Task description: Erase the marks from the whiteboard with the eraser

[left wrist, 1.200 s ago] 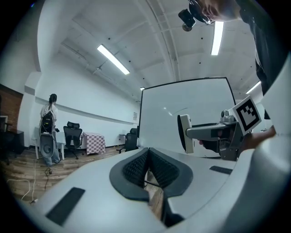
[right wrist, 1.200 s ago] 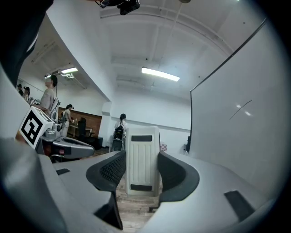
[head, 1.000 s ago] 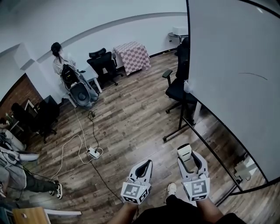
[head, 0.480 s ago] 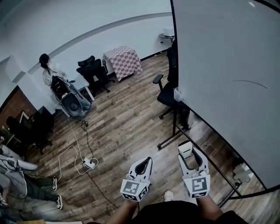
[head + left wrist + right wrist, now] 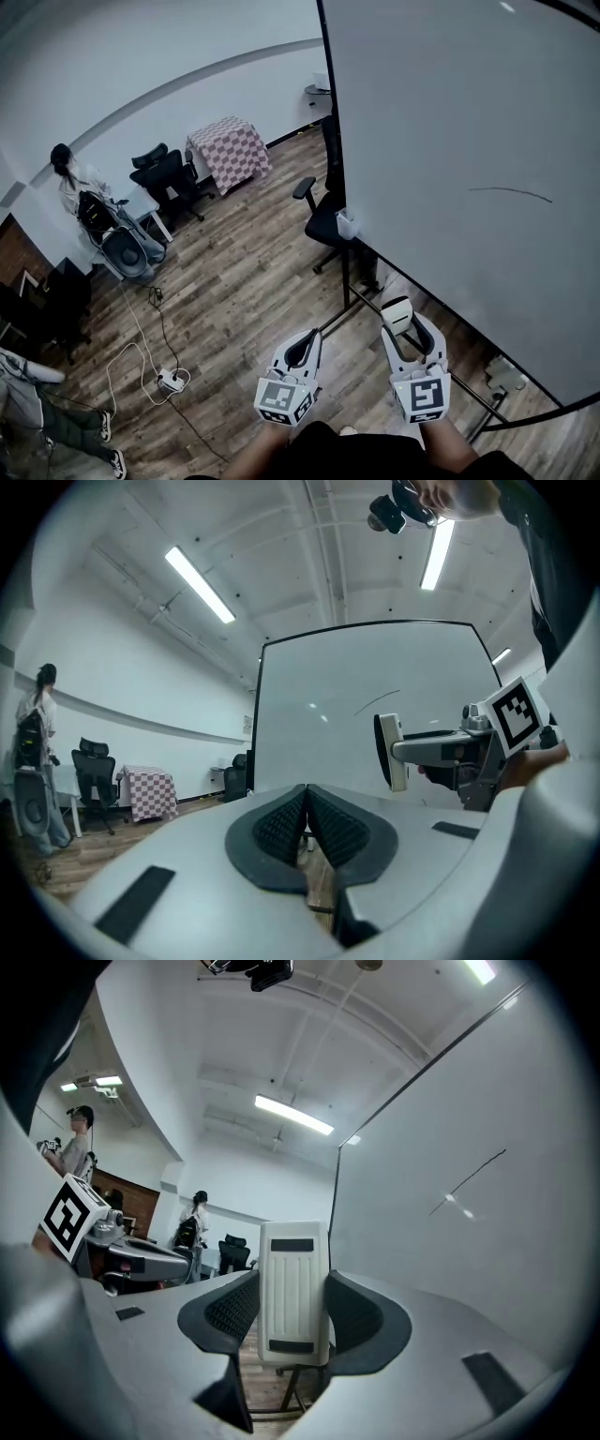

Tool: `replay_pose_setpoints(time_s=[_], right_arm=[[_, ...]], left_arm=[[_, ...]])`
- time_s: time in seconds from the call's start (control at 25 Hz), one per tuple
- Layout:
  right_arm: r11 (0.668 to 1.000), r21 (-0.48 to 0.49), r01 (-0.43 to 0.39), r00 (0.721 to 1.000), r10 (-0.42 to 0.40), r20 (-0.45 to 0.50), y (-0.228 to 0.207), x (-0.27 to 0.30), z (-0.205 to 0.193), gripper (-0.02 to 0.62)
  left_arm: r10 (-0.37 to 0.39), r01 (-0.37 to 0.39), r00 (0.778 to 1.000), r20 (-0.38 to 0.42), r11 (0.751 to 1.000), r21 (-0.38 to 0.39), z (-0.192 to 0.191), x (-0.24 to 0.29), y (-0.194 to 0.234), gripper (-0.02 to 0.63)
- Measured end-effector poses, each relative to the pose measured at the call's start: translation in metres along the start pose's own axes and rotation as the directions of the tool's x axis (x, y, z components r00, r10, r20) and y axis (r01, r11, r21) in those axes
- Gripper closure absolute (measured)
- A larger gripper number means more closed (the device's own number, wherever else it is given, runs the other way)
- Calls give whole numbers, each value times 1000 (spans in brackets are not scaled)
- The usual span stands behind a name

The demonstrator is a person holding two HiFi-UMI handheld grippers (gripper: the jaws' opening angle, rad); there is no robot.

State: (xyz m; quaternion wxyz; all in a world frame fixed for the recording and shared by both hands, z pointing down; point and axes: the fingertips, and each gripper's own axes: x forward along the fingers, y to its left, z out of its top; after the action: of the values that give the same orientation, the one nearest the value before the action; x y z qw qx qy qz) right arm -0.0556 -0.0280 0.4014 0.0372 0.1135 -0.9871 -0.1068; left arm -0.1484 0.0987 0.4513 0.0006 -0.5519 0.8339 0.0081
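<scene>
A large whiteboard (image 5: 450, 141) on a wheeled stand fills the right of the head view, with one thin dark curved mark (image 5: 511, 193) on it. The same mark (image 5: 469, 1181) shows in the right gripper view and the mark (image 5: 377, 701) in the left gripper view. My right gripper (image 5: 401, 322) is shut on a white eraser (image 5: 396, 317), held low in front of the board and apart from it. The eraser (image 5: 293, 1290) stands upright between the jaws. My left gripper (image 5: 306, 348) is shut with nothing in it, beside the right one.
A black office chair (image 5: 321, 216) stands by the board's left edge. The board's stand legs (image 5: 349, 298) reach across the wooden floor. Farther left are a checkered table (image 5: 230, 152), more chairs (image 5: 167, 178), a person (image 5: 77, 190) and a cable with a power strip (image 5: 171, 382).
The view has swung right, so the whiteboard takes up more of the frame and the room has slid left. Both grippers keep their places and the eraser stays gripped.
</scene>
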Motion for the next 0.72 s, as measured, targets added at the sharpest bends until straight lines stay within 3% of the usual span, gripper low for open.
replay_pose_setpoints(time_s=[0.32, 0.6, 0.72], right_arm=[[988, 12, 155, 988, -155, -2, -69, 17, -15, 348], [952, 7, 305, 952, -305, -14, -128, 40, -32, 348], [917, -4, 398, 917, -398, -38, -146, 33, -48, 348]], left_arm=[[-162, 162, 987, 3, 987, -7, -3, 87, -20, 588], [-319, 318, 947, 30, 948, 25, -6, 174, -39, 586], [-408, 407, 913, 15, 913, 25, -20, 201, -51, 588]])
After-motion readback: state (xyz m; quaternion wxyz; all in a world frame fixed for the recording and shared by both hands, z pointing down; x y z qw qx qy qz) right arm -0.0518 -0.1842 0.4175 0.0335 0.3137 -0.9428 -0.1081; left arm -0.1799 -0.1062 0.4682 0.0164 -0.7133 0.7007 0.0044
